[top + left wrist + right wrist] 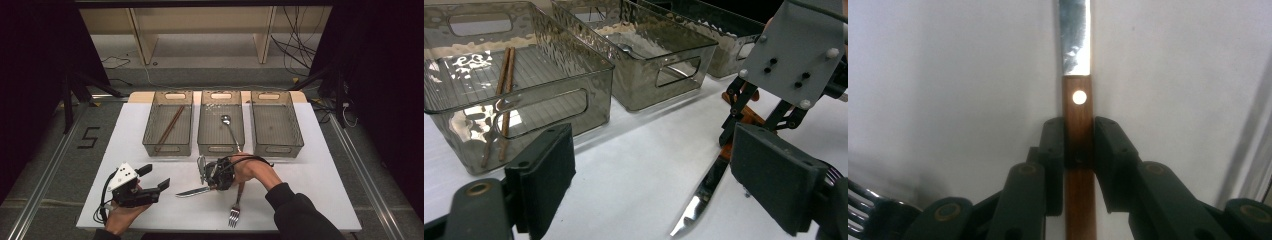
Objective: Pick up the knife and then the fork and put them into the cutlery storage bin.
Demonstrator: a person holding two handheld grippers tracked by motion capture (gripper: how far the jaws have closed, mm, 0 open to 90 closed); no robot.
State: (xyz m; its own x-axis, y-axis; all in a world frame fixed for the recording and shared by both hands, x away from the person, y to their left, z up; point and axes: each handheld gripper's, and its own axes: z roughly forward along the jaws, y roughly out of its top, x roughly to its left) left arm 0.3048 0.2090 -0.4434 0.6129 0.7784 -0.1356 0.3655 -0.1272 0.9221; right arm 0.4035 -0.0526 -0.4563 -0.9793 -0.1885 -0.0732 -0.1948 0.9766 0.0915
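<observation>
Lying nearest on the white worktop [310, 200], a fork [234, 214] sits at about 6 o'clock. Just beyond it, the right hand-held gripper [1078, 145] has its pads pressed on both sides of the knife [1078, 75] at its wooden handle, blade pointing toward 9 o'clock. The left hand-held gripper [651, 175] hovers at 8 o'clock, jaws wide apart and holding nothing. Farther off stand three trays [168, 148], with chopsticks [170, 126] and a spoon [229, 126].
</observation>
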